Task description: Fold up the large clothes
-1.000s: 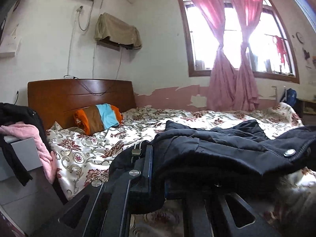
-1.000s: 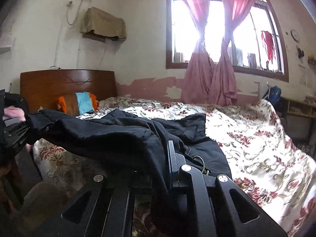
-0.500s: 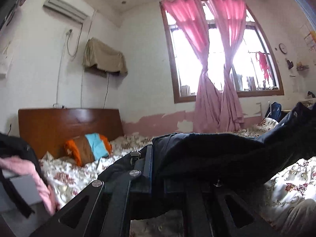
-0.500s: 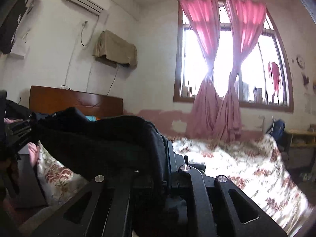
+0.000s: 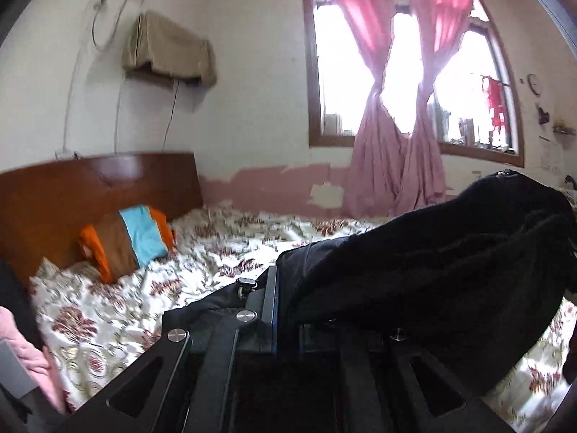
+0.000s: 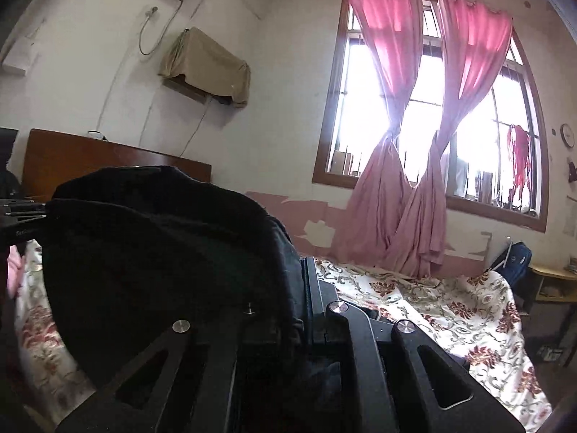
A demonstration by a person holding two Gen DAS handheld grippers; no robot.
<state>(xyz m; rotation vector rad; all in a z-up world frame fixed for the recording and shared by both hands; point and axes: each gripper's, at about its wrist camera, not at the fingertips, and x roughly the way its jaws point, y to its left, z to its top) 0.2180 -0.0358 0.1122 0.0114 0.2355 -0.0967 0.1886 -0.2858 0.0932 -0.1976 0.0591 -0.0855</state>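
Note:
A large black padded jacket [image 5: 432, 270] hangs between both grippers, lifted off the floral bed [image 5: 216, 252]. My left gripper [image 5: 285, 288] is shut on one edge of the jacket, and the cloth bulges up and away to the right. In the right wrist view the same jacket [image 6: 155, 252] drapes to the left of my right gripper [image 6: 303, 288], which is shut on its other edge. The left gripper's black frame [image 6: 21, 216] shows at the far left of that view, and the fabric hides both pairs of fingertips.
A wooden headboard [image 5: 90, 187] and a striped orange, brown and blue pillow [image 5: 130, 241] lie at the bed's head. Pink clothing [image 5: 29, 353] sits at the left edge. A window with pink curtains [image 6: 422, 144] is behind the bed, with a blue bag [image 6: 519, 259] and shelf at right.
Both grippers have risen and swung, lifting the jacket off the bed. It lay spread on the bedspread a second ago and now hangs bunched in the air between them.

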